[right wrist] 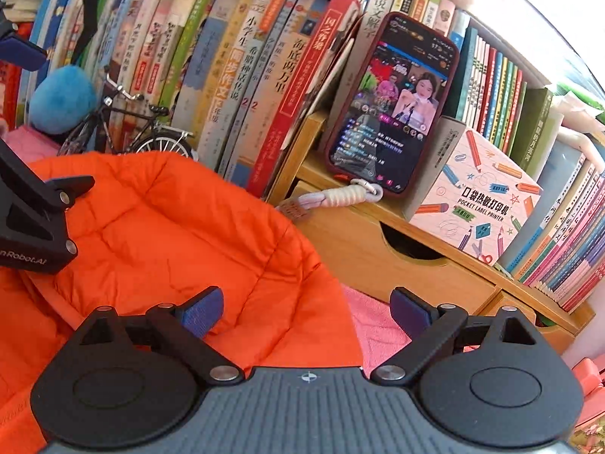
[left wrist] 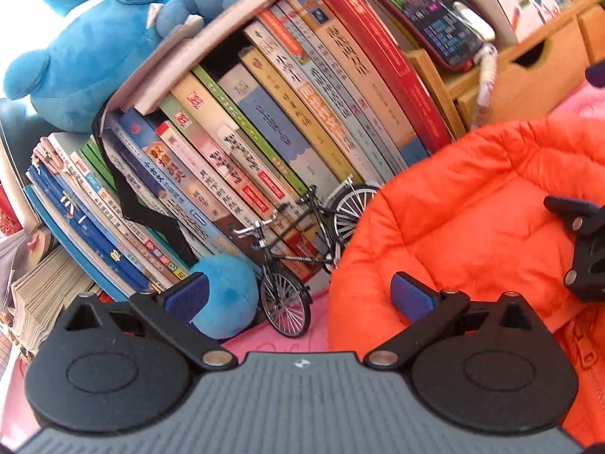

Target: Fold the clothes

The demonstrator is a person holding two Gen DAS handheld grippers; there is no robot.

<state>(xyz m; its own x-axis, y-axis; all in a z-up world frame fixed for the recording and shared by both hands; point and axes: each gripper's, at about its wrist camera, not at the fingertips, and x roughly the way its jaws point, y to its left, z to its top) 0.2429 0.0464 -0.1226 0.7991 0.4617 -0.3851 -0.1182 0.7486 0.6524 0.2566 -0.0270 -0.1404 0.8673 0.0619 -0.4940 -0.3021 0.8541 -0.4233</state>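
The orange padded jacket (right wrist: 159, 227) lies on a pink cloth (right wrist: 374, 325) before a row of books (left wrist: 264, 132). Both the left gripper (left wrist: 302, 295) and right gripper (right wrist: 306, 310) stand wide open, holding nothing. A toy bicycle (left wrist: 302, 249), a blue plush ball (left wrist: 227, 295) and a phone (right wrist: 393, 106) stand near

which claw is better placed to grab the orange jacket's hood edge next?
Likely right. The right claw is open with the orange puffer jacket hood edge between its pads; the left claw mostly faces the toy bicycle.

Black tongs (left wrist: 302, 295), blue pads (left wrist: 412, 297), silver rivets.
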